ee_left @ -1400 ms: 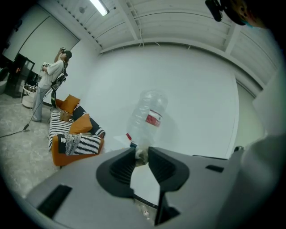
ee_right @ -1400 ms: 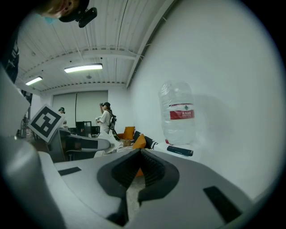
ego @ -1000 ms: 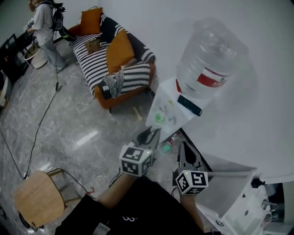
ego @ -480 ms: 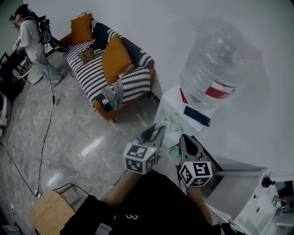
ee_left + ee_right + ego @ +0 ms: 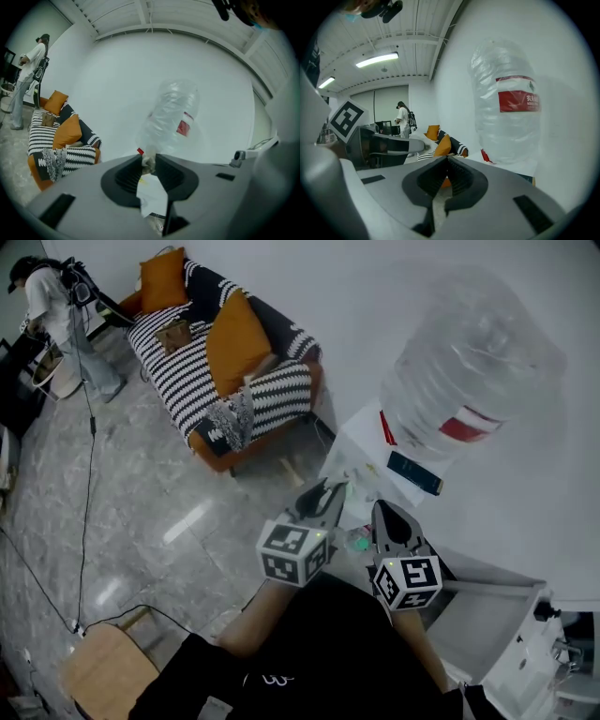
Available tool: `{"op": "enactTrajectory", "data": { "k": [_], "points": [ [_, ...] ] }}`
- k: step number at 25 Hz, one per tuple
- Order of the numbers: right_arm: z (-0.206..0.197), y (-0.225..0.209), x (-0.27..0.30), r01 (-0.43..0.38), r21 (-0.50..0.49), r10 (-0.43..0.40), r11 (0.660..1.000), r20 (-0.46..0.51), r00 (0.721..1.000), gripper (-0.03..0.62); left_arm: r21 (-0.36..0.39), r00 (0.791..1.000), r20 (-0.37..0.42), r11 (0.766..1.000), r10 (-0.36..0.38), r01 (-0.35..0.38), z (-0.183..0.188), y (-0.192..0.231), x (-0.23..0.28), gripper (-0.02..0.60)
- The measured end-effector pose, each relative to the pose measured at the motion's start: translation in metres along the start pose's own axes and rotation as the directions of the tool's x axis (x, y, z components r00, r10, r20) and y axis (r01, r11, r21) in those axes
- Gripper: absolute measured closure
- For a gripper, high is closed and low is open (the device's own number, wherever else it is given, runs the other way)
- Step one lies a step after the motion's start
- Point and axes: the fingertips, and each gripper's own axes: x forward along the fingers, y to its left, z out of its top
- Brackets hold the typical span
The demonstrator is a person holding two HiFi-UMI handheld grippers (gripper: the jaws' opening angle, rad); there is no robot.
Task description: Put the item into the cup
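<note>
A big clear water bottle (image 5: 469, 362) stands upside down on a white dispenser (image 5: 361, 460). It also fills the left gripper view (image 5: 171, 117) and the right gripper view (image 5: 508, 117). Both grippers are held side by side just in front of the dispenser. My left gripper (image 5: 325, 495) has its jaws a narrow slit apart. A small grey-brown lump (image 5: 149, 163) shows in that slit, and I cannot tell whether it is held or lies behind. My right gripper (image 5: 386, 514) is shut on nothing, tips touching (image 5: 446, 159). A small green thing (image 5: 357, 542) shows between the grippers. No cup can be made out.
A striped sofa (image 5: 216, 362) with orange cushions stands behind on the marble floor. A person (image 5: 56, 315) stands at the far left. A cable (image 5: 84, 502) runs across the floor to a wooden stool (image 5: 108, 671). A white unit (image 5: 487, 615) is at my right.
Both grippers have moved forward and up, closer to the dispenser. The head view has shifted, and the person at the back shows further left.
</note>
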Motion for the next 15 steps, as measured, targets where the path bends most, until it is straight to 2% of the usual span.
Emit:
{"op": "enactTrajectory", "data": {
  "k": [3,8,15],
  "points": [
    [0.003,-0.006,0.000,0.004,0.001,-0.004,1.000,0.017,1.000,0.586,-0.002,1.000,-0.003,1.000,-0.004,0.004,-0.001,-0.001,0.006,0.486],
    [0.008,-0.019,0.002,0.019,0.039,-0.021,0.999,0.042,0.999,0.586,0.034,1.000,-0.013,0.999,-0.010,0.010,0.002,-0.003,0.010,0.486],
    [0.005,-0.003,0.006,-0.019,0.048,0.017,0.999,0.056,0.998,0.586,0.039,0.999,-0.035,0.999,0.007,-0.006,-0.005,0.004,-0.001,0.486]
  ]
}}
